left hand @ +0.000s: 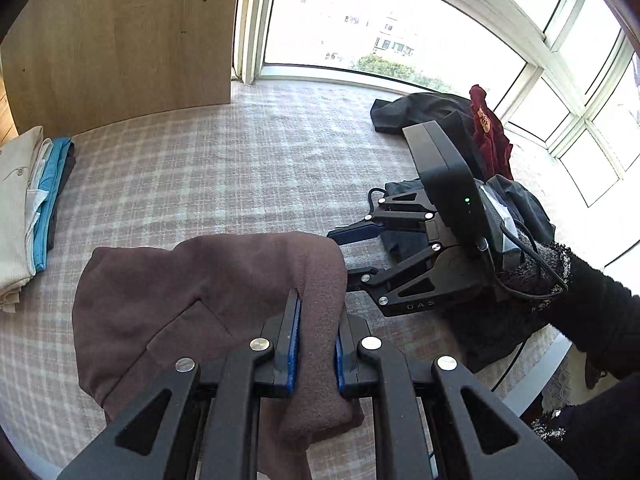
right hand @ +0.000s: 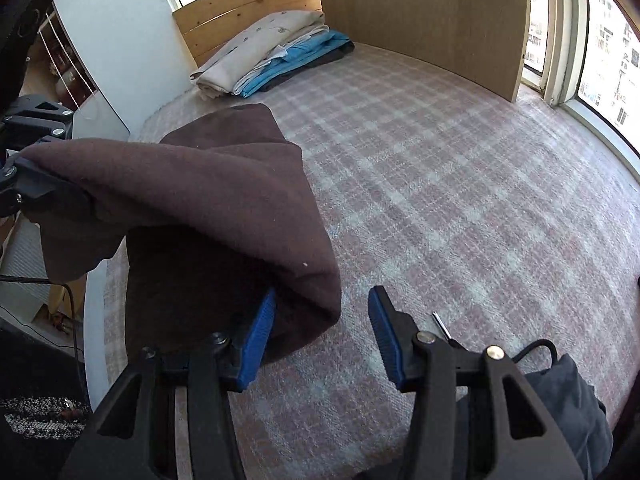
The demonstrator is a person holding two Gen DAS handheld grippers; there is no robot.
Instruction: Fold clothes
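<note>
Left wrist view: left gripper (left hand: 316, 344) clamped on brown garment (left hand: 208, 292) (bunched, over plaid cover (left hand: 224, 168)). Right gripper (right hand: 322, 336) spread wide, gripping nothing, w/ garment's edge beside one pad.

bright daylight floods in from the windows (left hand: 384, 20) at the far side, blown out to near white. the plaid cover (right hand: 460, 184) is evenly lit with soft shadows. strong fisheye bending curves frames and walls, dark vignette fills the corners, focus stays sharp
</note>
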